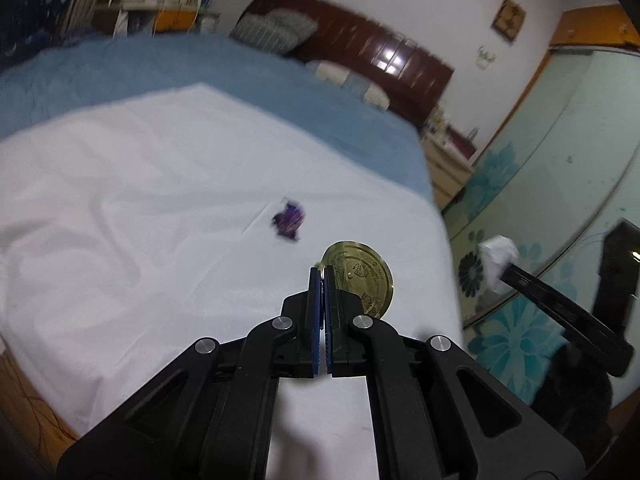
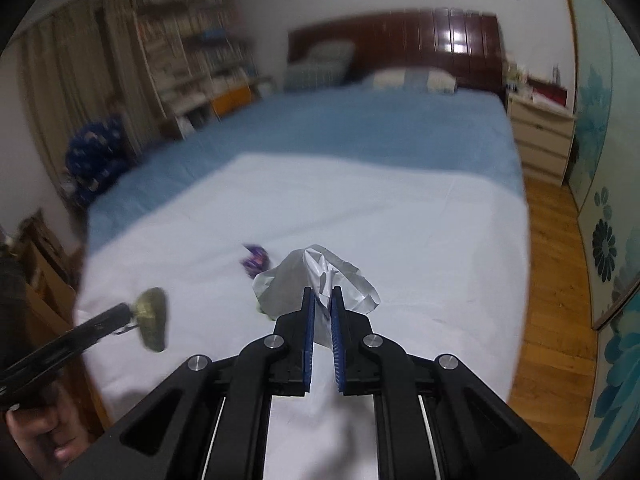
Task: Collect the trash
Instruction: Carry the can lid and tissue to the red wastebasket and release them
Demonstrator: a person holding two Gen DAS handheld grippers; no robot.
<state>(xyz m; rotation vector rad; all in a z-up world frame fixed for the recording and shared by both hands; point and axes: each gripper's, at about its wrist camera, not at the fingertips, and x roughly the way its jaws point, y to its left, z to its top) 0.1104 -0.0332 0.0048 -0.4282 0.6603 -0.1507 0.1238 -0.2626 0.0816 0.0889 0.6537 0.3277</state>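
My left gripper [image 1: 322, 274] is shut on the edge of a round gold lid [image 1: 362, 282], held above the white sheet [image 1: 140, 220]. The same lid [image 2: 152, 318] shows at the left in the right wrist view, at the tip of the left gripper. My right gripper [image 2: 323, 296] is shut on a crumpled white paper [image 2: 320, 280], lifted over the bed. That paper [image 1: 498, 256] also appears at the right in the left wrist view, off the bed's side. A purple wrapper [image 1: 289, 222] [image 2: 255, 261] lies loose on the white sheet beyond both grippers.
A blue bedspread [image 2: 360, 132] covers the far half of the bed, with pillows [image 2: 320, 64] and a dark wooden headboard [image 2: 440, 40]. A bedside drawer unit [image 2: 540, 140] and a floral wardrobe door [image 2: 604, 240] stand to the right, over wooden floor [image 2: 552, 280]. Bookshelves [image 2: 192, 60] stand far left.
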